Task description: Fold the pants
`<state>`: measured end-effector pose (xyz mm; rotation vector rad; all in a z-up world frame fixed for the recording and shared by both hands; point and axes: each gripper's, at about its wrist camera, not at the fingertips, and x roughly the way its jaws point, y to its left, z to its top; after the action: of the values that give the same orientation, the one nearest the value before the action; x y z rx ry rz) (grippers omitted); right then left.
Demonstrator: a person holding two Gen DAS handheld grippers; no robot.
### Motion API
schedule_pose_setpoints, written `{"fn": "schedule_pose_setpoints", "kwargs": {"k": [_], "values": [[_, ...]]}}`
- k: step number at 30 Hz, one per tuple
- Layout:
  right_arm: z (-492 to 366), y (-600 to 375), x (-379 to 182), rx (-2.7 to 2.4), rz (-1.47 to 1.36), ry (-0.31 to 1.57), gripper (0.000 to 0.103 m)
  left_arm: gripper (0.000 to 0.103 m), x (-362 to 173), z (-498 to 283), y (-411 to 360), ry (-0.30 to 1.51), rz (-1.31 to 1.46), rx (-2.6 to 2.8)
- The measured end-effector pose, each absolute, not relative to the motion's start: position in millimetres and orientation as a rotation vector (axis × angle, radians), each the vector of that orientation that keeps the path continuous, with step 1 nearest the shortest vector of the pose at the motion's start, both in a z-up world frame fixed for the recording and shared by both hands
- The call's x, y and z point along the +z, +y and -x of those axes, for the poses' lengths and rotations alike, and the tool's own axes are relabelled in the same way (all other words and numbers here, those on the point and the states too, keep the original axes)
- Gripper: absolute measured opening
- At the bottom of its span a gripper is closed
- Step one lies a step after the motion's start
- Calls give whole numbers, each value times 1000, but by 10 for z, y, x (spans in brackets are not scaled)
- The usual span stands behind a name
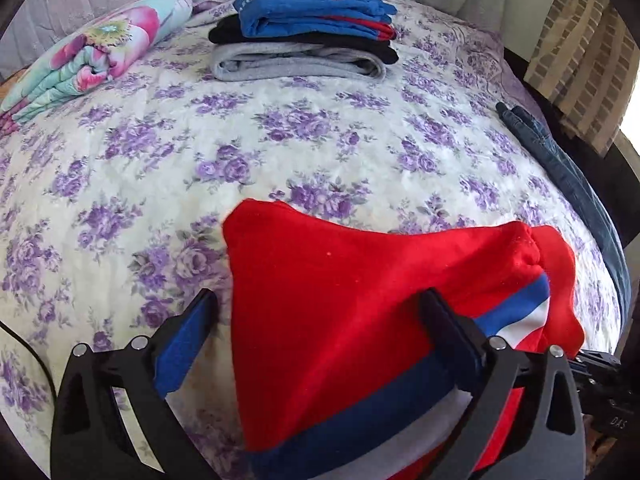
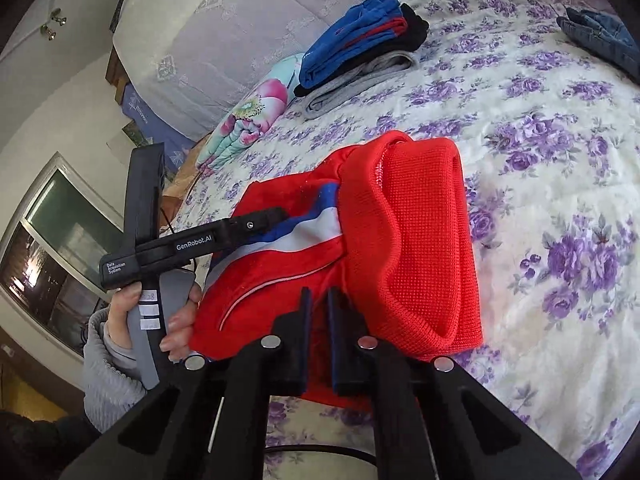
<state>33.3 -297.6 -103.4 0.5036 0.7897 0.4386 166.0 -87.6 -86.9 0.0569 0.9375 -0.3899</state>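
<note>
Red pants with a blue and white side stripe lie folded in a bundle on the bed; their ribbed waistband faces up in the right wrist view. My left gripper stands wide open. One of its fingers rests on the quilt left of the bundle, the other sits against the red cloth, and neither pad presses on it. My right gripper is shut on a fold of the red pants at their near edge. The right wrist view also shows the left gripper from the side, held by a hand in a grey sleeve.
A stack of folded blue, black and grey clothes sits at the far side of the flowered quilt. A folded floral blanket lies at the far left. Dark jeans lie along the right edge. A padded headboard stands behind.
</note>
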Motion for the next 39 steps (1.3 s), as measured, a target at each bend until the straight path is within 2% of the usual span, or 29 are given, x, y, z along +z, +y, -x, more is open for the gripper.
{"fn": "schedule_pose_setpoints", "kwargs": {"k": [2,4,6,7,10,12,15,17,21,26,31,32,34,36,37,39], "values": [[-247,-2948,-936,434,-470,758,11,99,-782,-1556,-788,904,-54,-362],[-129,-2957,-793,437,-434,701,20,98,-664,-1406,-664,865,-40,-347],[-39,-2953,-693,444,-396,674,51,98,-561,-1249,-540,841,-7,-370],[-6,-2937,-673,442,-378,667,54,98,-531,-1173,-509,832,1,-383],[-7,-2821,-779,457,-328,710,56,98,-550,-915,-493,813,-32,-420],[-37,-2783,-934,451,-305,740,57,99,-760,-838,-563,845,-116,-395],[32,-2799,-963,465,-325,726,57,99,-968,-787,-410,859,0,-390],[60,-2814,-930,470,-335,736,57,99,-964,-793,-318,894,56,-405],[54,-2911,-587,454,-320,672,58,98,-708,-711,-228,809,54,-357],[-400,-2998,-278,462,-405,626,58,98,-447,-688,-446,754,22,-423],[-1100,-2977,-627,418,-500,798,59,99,-723,-806,-797,827,-93,-431],[-1187,-3002,-762,394,-511,839,58,99,-834,-832,-817,842,-101,-436],[-1221,-3054,-879,388,-513,838,48,99,-943,-872,-757,862,-33,-470],[-1158,-3061,-838,389,-496,823,46,99,-948,-918,-705,888,7,-493],[-1090,-3070,-784,371,-493,804,47,99,-922,-923,-691,886,12,-495],[-895,-3094,-621,361,-455,750,62,99,-816,-887,-660,843,-4,-455]]}}
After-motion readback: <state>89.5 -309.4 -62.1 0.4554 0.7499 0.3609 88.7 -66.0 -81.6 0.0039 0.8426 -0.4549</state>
